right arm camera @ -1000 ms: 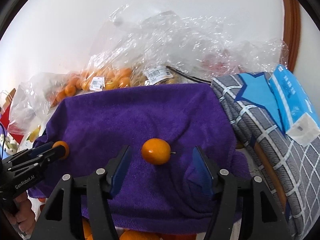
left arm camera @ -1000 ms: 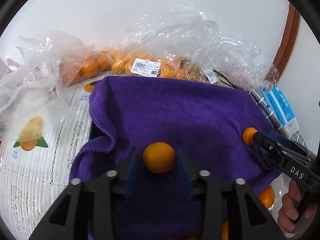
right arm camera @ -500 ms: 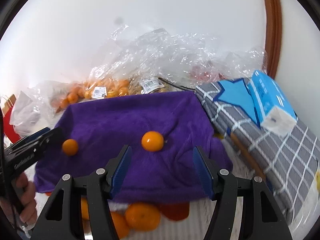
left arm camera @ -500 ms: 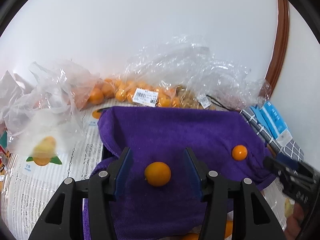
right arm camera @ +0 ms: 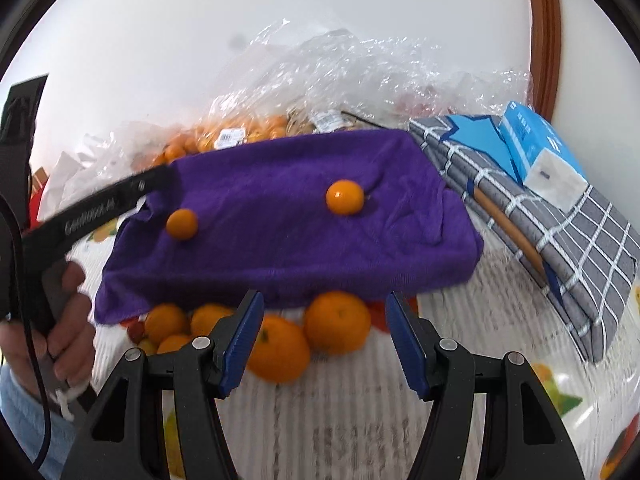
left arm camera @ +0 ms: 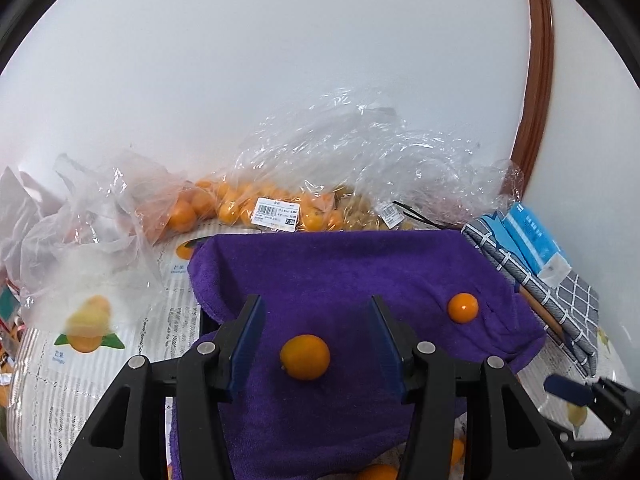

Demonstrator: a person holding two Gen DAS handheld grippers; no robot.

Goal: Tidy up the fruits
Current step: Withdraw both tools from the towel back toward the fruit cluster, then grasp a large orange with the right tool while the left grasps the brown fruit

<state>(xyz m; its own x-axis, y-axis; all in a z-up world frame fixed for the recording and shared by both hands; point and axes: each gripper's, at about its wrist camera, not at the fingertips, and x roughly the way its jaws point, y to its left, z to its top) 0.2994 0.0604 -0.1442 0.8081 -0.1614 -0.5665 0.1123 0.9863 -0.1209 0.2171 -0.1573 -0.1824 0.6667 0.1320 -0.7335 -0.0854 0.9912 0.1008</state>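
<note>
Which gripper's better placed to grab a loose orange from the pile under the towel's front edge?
Right. The right gripper is open, its fingers framing the big oranges in front of the purple towel. The left gripper is over the towel, around a small fruit.

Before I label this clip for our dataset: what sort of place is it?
Probably a home table after grocery shopping. Clear plastic bags of small oranges with store price labels sit against a white wall, a fruit-print tablecloth covers the surface, and a tissue pack lies on folded checked cloth.
</note>
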